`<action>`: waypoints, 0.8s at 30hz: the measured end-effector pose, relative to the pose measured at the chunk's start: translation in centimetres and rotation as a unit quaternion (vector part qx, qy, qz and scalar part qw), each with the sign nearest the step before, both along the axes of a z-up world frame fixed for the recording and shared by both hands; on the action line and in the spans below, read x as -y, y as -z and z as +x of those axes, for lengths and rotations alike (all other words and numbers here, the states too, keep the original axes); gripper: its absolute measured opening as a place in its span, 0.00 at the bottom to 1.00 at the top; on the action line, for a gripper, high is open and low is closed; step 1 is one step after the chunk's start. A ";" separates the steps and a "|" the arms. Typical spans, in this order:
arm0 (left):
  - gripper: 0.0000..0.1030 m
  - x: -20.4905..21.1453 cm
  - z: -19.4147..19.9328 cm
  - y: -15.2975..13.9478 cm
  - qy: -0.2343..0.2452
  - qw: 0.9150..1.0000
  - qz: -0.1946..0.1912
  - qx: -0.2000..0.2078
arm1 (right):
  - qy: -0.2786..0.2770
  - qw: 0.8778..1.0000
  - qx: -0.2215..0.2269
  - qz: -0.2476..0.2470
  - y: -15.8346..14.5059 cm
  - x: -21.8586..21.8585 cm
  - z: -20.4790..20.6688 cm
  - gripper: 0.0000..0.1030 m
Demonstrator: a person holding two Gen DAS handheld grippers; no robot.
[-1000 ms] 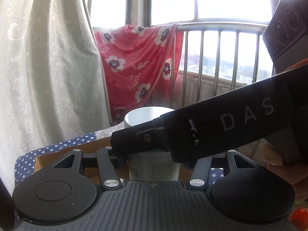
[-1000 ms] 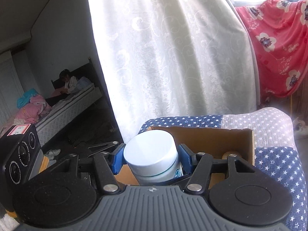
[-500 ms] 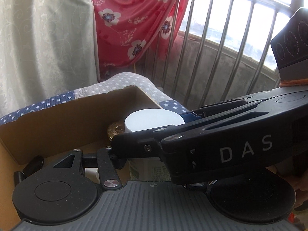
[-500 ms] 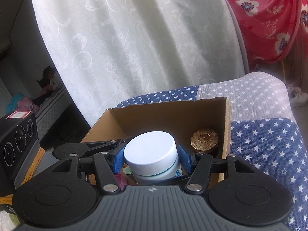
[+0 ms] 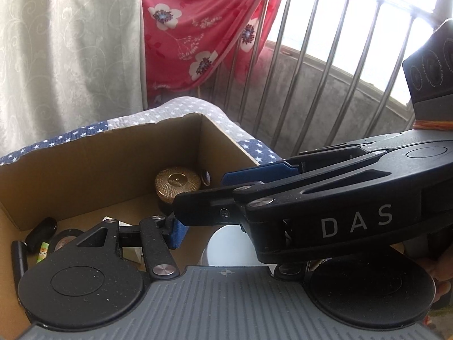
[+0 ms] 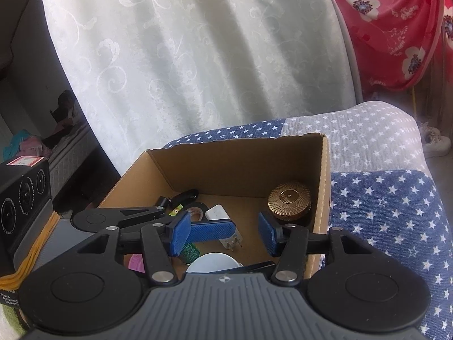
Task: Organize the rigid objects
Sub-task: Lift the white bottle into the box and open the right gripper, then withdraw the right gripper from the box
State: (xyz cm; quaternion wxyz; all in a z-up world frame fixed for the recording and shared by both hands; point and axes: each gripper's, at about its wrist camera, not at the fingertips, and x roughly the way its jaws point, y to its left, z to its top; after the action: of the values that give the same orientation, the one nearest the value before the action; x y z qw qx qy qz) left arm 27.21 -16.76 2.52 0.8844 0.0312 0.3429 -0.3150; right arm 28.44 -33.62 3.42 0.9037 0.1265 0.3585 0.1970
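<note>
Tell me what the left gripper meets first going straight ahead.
Probably the right gripper, its black finger crossing close before the left gripper; depth unclear. Left jaws just opened further, right's closed further; the white-lidded round jar sits below both, ungripped.

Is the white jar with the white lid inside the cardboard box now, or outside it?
Inside. The white jar stands on the floor of the cardboard box, below the open right tool.

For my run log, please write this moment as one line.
white jar: in cardboard box | left gripper: jaws just opened, jar loose between | right gripper: jaws just narrowed, nothing between
</note>
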 end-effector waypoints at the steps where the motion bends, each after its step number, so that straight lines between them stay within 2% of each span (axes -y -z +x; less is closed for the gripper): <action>1: 0.58 -0.1 -0.1 -0.1 0.000 1.000 0.000 0.002 | 0.001 1.000 0.001 0.000 -0.1 0.1 0.0 0.54; 4: 0.70 -0.2 -0.6 -0.4 -0.004 1.000 0.005 0.015 | 0.005 1.000 0.006 0.004 -0.5 0.3 -0.4 0.54; 6: 0.72 -0.4 -1.1 -0.7 -0.006 1.000 0.007 0.025 | 0.008 1.000 0.011 0.011 -0.9 0.5 -0.9 0.54; 10: 0.88 -0.7 -1.9 -1.3 -0.014 0.999 0.009 0.035 | 0.015 0.999 0.021 0.020 -1.9 0.8 -2.1 0.58; 12: 0.91 -0.9 -2.5 -1.6 -0.020 0.999 0.012 0.044 | 0.019 0.999 0.030 0.025 -2.5 0.9 -2.8 0.65; 19: 0.98 -1.6 -4.8 -3.2 -0.044 0.995 0.031 0.082 | 0.031 0.998 0.057 0.027 -4.5 0.8 -5.2 0.75; 24: 1.00 -2.0 -6.9 -4.1 -0.064 0.991 0.045 0.109 | 0.041 0.996 0.083 0.013 -5.9 0.4 -7.3 0.92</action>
State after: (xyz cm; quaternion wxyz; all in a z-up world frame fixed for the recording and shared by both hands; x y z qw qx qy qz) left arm 20.35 -14.72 6.57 0.9325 0.0829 0.2597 -0.2369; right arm 21.17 -33.98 9.27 0.9360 0.1358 0.2741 0.1740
